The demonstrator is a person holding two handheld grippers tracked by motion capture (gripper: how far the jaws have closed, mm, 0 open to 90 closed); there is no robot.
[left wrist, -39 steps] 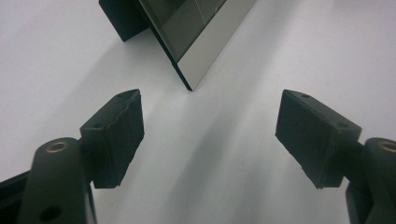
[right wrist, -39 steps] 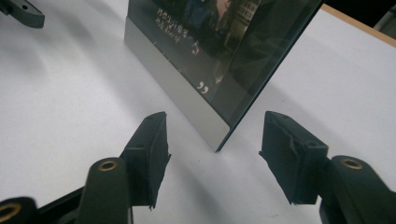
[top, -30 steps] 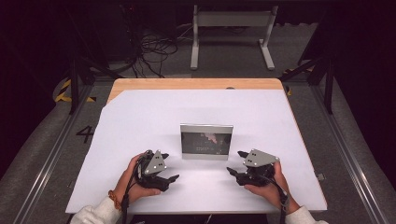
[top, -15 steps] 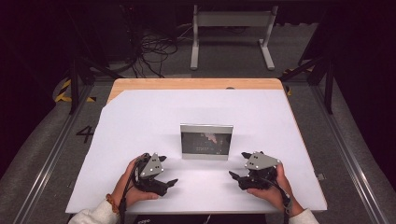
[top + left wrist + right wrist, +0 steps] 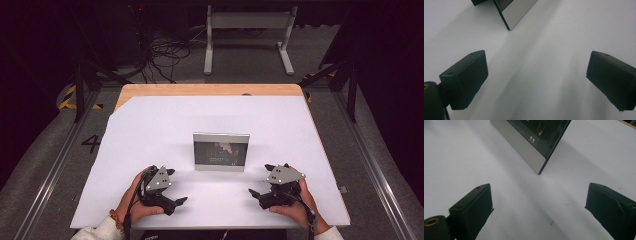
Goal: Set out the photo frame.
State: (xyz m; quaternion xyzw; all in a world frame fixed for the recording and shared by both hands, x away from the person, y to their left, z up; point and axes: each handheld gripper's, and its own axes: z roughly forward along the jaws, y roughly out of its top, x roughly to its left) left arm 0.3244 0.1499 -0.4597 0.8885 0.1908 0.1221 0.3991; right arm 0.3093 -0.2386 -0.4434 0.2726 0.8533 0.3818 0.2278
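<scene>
- On the white table (image 5: 150, 130), a framed picture (image 5: 221, 152) stands upright near the middle, with its dark glass face and silver border turned toward the person's side.
- Left of the frame and nearer the table's front edge, the left gripper (image 5: 172, 187) rests low over the white surface, held in the person's left hand (image 5: 134, 200), with a grey three-cornered plate on top.
- Right of the frame and about as near the front edge, the right gripper (image 5: 260, 182) sits in the person's right hand (image 5: 295, 207), also topped by a grey plate.
- Both grippers lie near the frame but apart from it, one at each lower corner, touching nothing but possibly the table.
- From the left gripper view, the two black jaws stand wide apart with bare white table between them; a corner of the framed picture (image 5: 514, 12) shows ahead at the top, tilted in that view, clear of the jaws.
- From the right gripper view, the jaws also stand wide apart and hold nothing; the framed picture (image 5: 534, 140) shows ahead of them with its silver lower border and dark glass bearing small white marks, well clear of both jaws.
- Beyond the table's far end, a strip of bare wood (image 5: 210, 90) shows past the white covering, and cables (image 5: 165, 50) lie on the floor behind it.
</scene>
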